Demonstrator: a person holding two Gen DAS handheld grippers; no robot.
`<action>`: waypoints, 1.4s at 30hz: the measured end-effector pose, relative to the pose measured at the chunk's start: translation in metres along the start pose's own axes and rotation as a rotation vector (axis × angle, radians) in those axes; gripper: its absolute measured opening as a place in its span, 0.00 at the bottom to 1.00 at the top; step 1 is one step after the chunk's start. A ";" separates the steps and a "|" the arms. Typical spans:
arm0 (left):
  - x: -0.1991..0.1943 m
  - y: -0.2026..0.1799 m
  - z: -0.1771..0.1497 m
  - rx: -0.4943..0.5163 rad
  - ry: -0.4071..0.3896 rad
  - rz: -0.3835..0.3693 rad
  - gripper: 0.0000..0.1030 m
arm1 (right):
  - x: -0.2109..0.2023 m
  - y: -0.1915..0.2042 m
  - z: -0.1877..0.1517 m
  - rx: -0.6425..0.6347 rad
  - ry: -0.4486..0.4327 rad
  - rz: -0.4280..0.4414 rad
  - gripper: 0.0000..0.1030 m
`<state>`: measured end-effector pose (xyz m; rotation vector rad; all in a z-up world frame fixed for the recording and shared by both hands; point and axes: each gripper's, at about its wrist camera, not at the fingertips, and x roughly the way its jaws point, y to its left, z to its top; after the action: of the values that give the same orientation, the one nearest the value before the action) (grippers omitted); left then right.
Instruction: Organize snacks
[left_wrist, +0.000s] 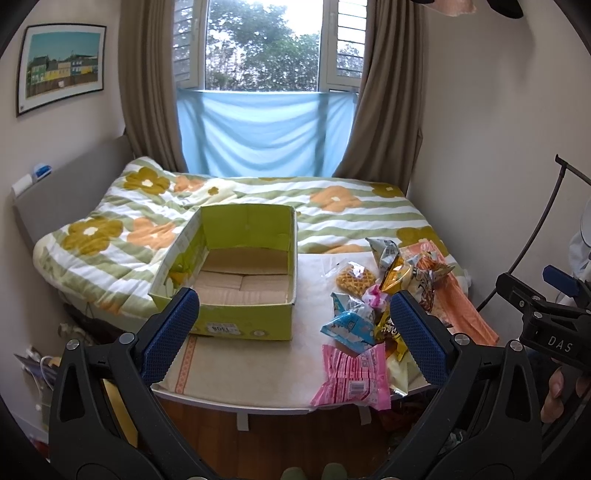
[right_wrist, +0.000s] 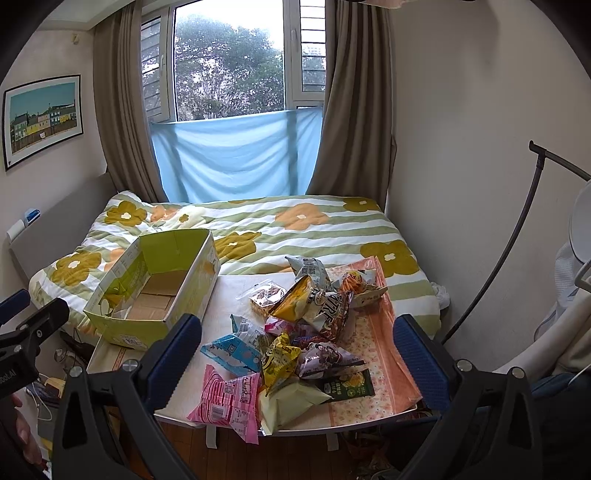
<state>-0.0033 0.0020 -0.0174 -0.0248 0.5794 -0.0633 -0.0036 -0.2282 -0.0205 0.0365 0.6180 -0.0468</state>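
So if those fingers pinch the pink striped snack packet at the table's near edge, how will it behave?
The pink striped snack packet looks puffy and crinkled, so it is probably light and squashy. Its glossy film may slip. It overhangs the table edge, so a push could drop it.

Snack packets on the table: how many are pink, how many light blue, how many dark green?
Pink striped plastic packet: 1
Light blue plastic packet: 1
Dark green foil packet: 1
Total: 3, counting only whole-colour packets that show clearly; others in the pile overlap.

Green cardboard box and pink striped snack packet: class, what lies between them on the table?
Nothing: bare pale tabletop separates the green cardboard box from the pink striped snack packet, clearest in the right wrist view.
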 end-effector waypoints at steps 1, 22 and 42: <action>0.000 0.000 0.000 0.000 0.000 0.000 1.00 | 0.000 0.000 0.000 0.000 0.001 0.001 1.00; -0.002 -0.003 0.007 -0.005 0.014 -0.005 1.00 | -0.004 0.000 -0.001 0.001 0.005 0.013 1.00; 0.160 -0.036 -0.082 0.053 0.499 -0.313 0.99 | 0.082 -0.045 -0.076 0.243 0.283 0.007 1.00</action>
<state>0.0836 -0.0449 -0.1721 -0.0483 1.0686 -0.3974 0.0170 -0.2719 -0.1312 0.2849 0.8930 -0.1108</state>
